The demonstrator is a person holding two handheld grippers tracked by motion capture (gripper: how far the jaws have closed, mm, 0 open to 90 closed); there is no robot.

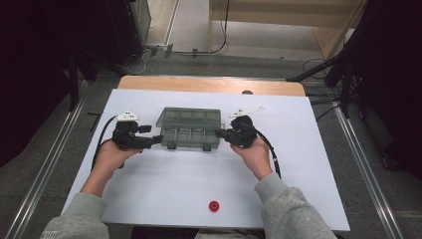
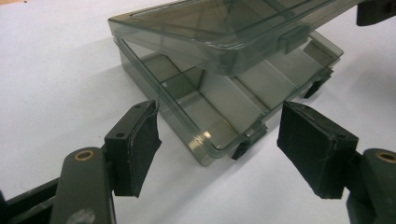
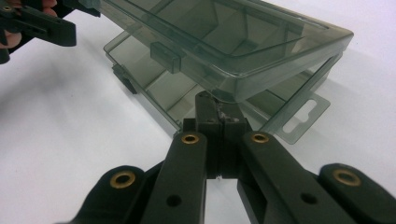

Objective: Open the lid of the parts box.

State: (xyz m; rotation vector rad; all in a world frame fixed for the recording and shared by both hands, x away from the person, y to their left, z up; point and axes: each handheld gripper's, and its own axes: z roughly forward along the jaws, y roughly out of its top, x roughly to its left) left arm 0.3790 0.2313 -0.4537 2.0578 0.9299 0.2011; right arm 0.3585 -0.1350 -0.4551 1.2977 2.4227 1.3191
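Note:
A smoky clear compartment box [image 1: 189,135] lies in the middle of the white table, its lid [image 1: 190,118] raised a little at the front. My left gripper [image 1: 157,139] stands open at the box's left front corner. In the left gripper view that corner of the box [image 2: 210,112] sits between the two pads [image 2: 135,149], untouched, under the lifted lid [image 2: 224,28]. My right gripper [image 1: 219,133] is shut. Its tip [image 3: 217,107] rests against the underside of the lid [image 3: 233,42] at the right front corner, above the base [image 3: 159,88].
A small red round thing [image 1: 214,205] lies near the table's front edge. The box has a clear hang tab [image 3: 303,119] at its right end. Bare white table [image 1: 149,184] spreads around the box. Dark stands and cables line the floor beyond.

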